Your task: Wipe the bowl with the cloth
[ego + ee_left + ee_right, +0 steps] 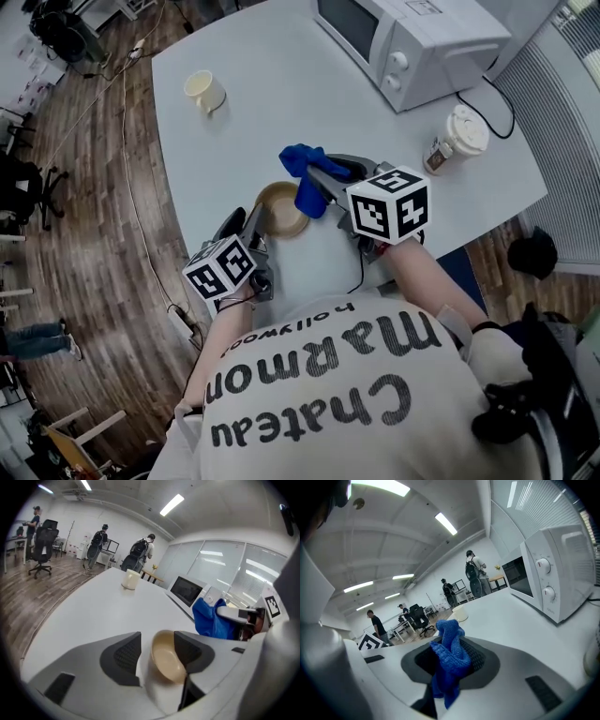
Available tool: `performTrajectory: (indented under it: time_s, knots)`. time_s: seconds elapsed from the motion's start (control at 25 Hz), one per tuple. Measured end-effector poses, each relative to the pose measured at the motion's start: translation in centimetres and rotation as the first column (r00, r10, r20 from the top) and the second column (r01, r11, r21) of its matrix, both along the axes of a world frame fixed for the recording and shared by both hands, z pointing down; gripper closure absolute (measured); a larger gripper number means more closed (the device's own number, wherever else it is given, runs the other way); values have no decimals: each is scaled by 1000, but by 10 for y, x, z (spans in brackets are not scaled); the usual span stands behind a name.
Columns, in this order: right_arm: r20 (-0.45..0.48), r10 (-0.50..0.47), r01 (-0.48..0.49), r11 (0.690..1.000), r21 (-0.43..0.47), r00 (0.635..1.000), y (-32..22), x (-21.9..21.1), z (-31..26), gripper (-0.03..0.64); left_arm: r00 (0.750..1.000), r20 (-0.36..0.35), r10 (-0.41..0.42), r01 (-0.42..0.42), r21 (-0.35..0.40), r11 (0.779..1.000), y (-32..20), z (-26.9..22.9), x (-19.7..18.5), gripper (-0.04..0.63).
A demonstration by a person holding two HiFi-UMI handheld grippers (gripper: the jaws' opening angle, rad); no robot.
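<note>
The bowl [281, 208] sits by the bench's [281, 94] near edge, between the left gripper's [157, 651] spread jaws. The right gripper's [451, 663] jaws pinch the blue cloth [305, 178] just beside it; bare bench runs on to the mug [204, 92]

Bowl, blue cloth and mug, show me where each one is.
bowl [278, 208], head view, inside bottom
blue cloth [450, 656], right gripper view, bunched middle
mug [204, 92], head view, its body

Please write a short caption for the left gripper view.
Left claw, open, frames the tan bowl; right claw holds the blue cloth.
</note>
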State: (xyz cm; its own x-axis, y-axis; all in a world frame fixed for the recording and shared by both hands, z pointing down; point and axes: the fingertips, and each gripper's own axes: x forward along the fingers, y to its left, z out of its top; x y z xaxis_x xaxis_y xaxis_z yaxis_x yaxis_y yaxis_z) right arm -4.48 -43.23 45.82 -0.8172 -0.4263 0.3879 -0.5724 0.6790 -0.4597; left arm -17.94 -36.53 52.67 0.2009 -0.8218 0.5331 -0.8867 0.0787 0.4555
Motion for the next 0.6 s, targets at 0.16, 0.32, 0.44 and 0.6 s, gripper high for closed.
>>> performTrajectory:
  time_s: [0.16,0.32,0.44,0.6]
  knots:
    - [38,5,-6,999,35,999,7,-4,-16,529,992,30,-126,123,84,989,7,-31,-27,586]
    - [41,39,-42,996,77,998,21,-4,-36,529,992,28,-122,117,132,984,25,-59,-34,586]
    - [31,66,-69,993,97,997,38,-2,-46,529,996,10,-90,87,173,981,41,-77,-30,587]
    - [7,102,-102,989,110,995,66,4,-52,534,999,21,-27,23,189,982,70,-89,-22,588]
